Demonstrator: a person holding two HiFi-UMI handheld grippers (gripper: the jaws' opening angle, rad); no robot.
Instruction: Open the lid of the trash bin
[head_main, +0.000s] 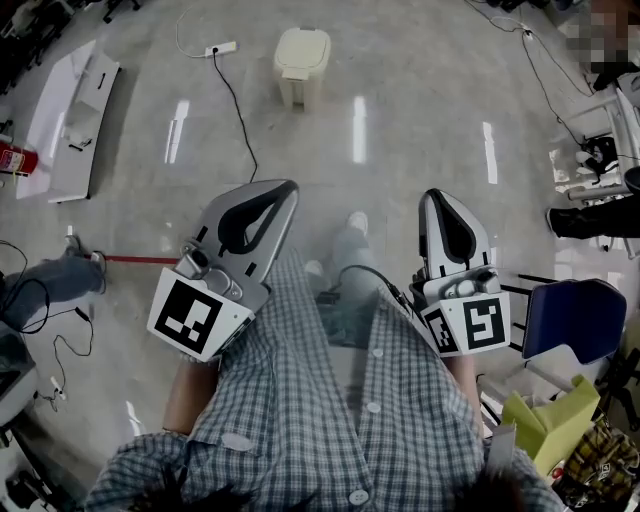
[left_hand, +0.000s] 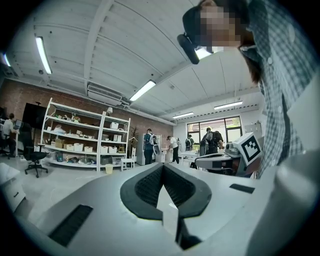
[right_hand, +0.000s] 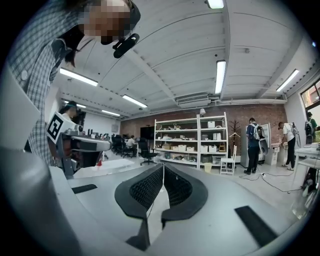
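Observation:
The cream trash bin (head_main: 301, 62) stands on the polished floor well ahead of me, its lid down. My left gripper (head_main: 284, 189) and right gripper (head_main: 437, 196) are held close to the checked shirt, far short of the bin. Both are shut with nothing between the jaws. In the left gripper view the left gripper (left_hand: 163, 167) has its dark pads meeting at the tips. In the right gripper view the right gripper (right_hand: 162, 166) looks the same. Both gripper views look level across the room, and the floor bin does not show clearly in them.
A power strip (head_main: 221, 48) and its black cable (head_main: 240, 110) lie left of the bin. White panels (head_main: 70, 115) lie on the floor far left. A blue chair (head_main: 573, 316) and a person's legs (head_main: 590, 218) are at the right. Shelving (right_hand: 190, 140) and several people fill the room's far side.

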